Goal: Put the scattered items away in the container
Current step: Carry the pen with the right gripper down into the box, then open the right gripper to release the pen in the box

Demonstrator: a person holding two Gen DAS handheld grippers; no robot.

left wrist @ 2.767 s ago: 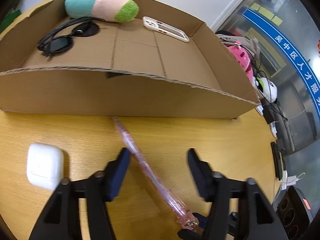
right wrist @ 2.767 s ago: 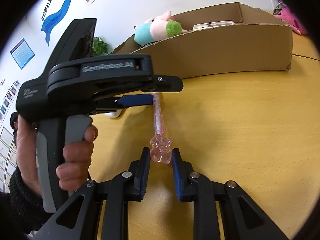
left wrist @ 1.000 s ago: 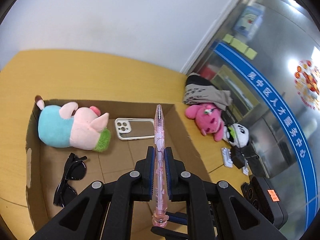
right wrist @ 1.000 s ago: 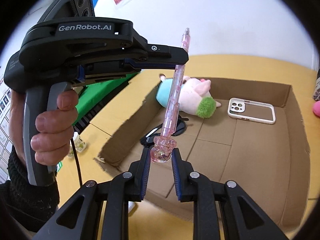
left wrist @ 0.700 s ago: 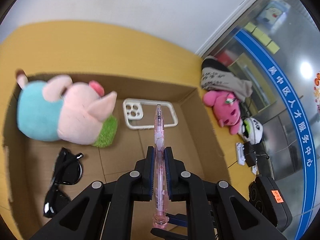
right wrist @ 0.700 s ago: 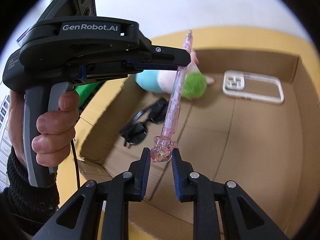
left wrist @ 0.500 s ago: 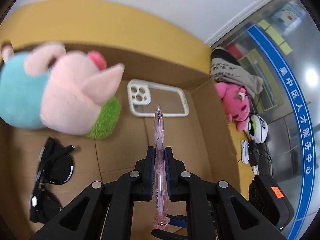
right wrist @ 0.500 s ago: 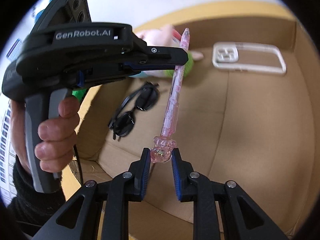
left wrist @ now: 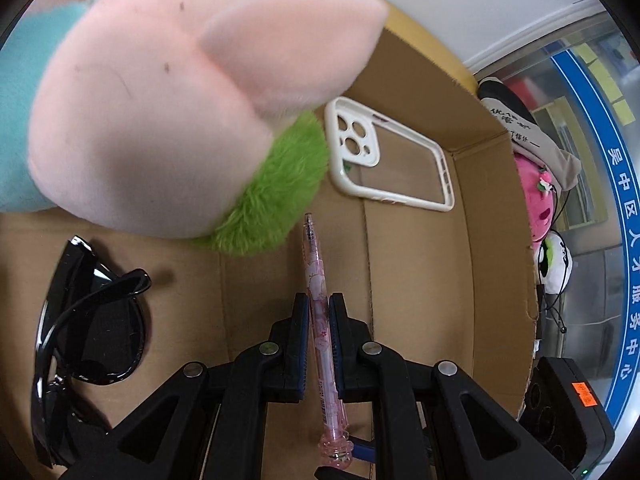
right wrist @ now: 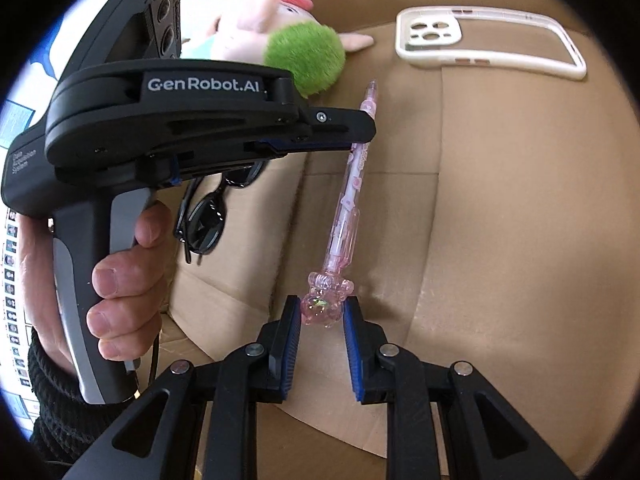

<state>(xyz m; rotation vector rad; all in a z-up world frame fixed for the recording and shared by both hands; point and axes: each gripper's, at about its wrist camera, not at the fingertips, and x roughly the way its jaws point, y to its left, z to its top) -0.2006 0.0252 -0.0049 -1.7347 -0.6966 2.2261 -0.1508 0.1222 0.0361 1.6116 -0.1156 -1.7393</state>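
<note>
- Two grippers are seen over the cardboard box (left wrist: 496,240), both at one pink pen (left wrist: 320,312).
- The left gripper (left wrist: 319,308) is pressed together on the pen's barrel — the pen is pinched between its blue-padded fingers (left wrist: 304,344), with the tip pointing ahead toward the box's far wall.
- The right gripper (right wrist: 322,312) is set at the pen's clear charm end; its jaws are slightly parted, and the charm sits between them. Whether the pads touch it cannot be told.
- From the right wrist view, the pen is held low above the box floor, tilted, its tip near the plush pig (right wrist: 280,40).
- Inside the box, the pig's green snout is seen just beside the pen tip; a white phone case (left wrist: 384,160) lies beyond it, and black sunglasses (left wrist: 88,320) lie to the left.
- The left gripper's handle is gripped by a bare hand (right wrist: 120,280) — a dark knitted cuff is visible at the wrist.
</note>
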